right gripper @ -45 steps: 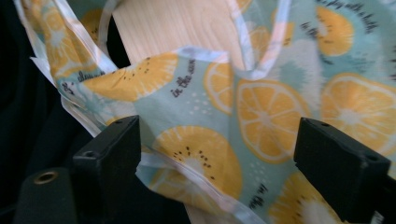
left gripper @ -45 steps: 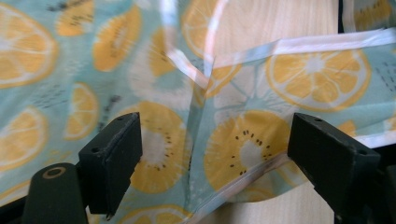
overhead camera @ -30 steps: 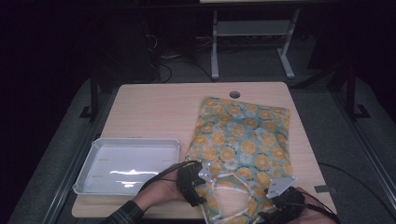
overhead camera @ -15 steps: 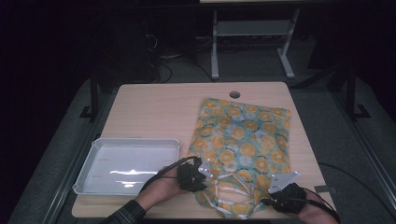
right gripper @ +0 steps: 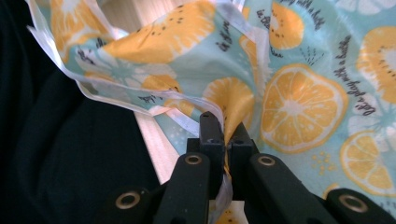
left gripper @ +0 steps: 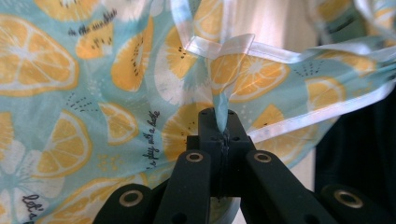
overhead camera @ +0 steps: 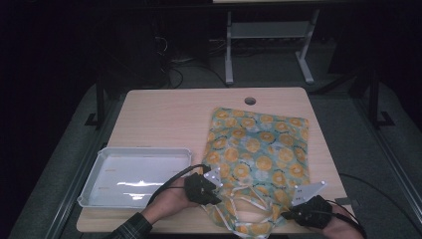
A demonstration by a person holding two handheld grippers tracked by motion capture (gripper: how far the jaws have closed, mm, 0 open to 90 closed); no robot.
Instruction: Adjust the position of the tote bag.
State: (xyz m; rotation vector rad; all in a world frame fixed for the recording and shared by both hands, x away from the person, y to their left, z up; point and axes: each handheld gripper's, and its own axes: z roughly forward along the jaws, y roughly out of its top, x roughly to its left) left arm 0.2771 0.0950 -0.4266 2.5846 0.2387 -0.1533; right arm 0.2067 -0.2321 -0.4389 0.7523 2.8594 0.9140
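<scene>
Two grippers: both are clamped on one printed cloth at the near edge of the desk (overhead camera: 164, 107), so the grasping looks done and the handling of the cloth itself looks hardly begun.
Tray: a white tray (overhead camera: 94, 174) sits at the near left corner of the desk, nothing in it, apart from the cloth.
Left gripper: the left gripper (overhead camera: 211, 191) is just right of the tray; in its own view the jaws are closed on a pinched fold of fabric, just below the white hem tape (left gripper: 280, 52).
Cloth: the lemon-print cloth (overhead camera: 259, 149) lies on the right half of the desk, its far part flat and reaching toward the round hole (overhead camera: 250, 101) near the far edge; its near end, with white straps (overhead camera: 249, 201), is bunched and raised between the two grippers.
Right gripper: the right gripper (overhead camera: 291, 215) is at the near right corner, jaws shut on the cloth's trimmed edge, as the right gripper view shows.
Done: both near corners seem secured.
Left: whether the cloth is to be lifted, folded or spread, I judge that all of that lies ahead; most of it rests undisturbed.
</scene>
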